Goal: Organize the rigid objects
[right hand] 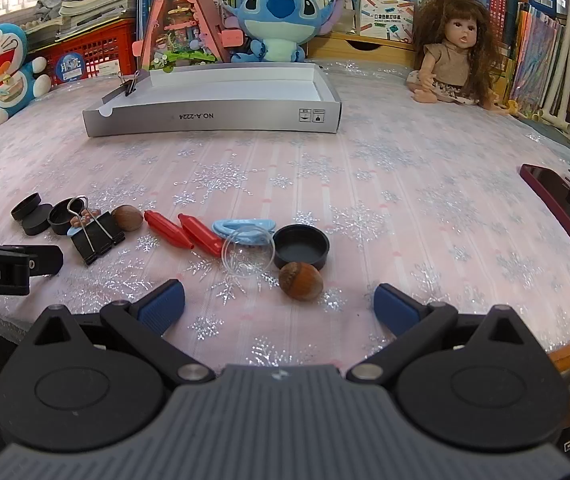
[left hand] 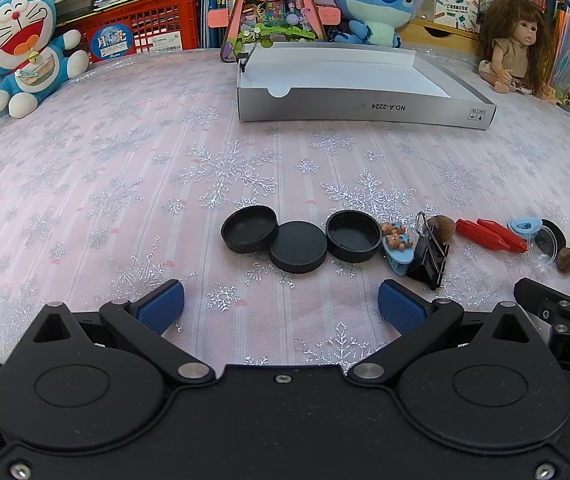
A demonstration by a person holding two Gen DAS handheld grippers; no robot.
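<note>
I see left tool [left hand: 281, 300] spread, empty | right tool [right hand: 279, 300] spread, empty | hazelnut [right hand: 300, 281]: brown, rounded, on worktop [right hand: 405, 200]

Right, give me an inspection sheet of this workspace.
Surface: pink snowflake tablecloth.
Job's things: grey box tray, empty but for a clip on its corner; row of three black caps, large binder clip, two red pegs, hazelnut, fourth black cap, clear lid.
Clutter: dark red phone.
Grippers: left gripper and right gripper open, empty.
Cables: nothing seen.
Surroundings: plush toys, doll, bookshelves.
</note>
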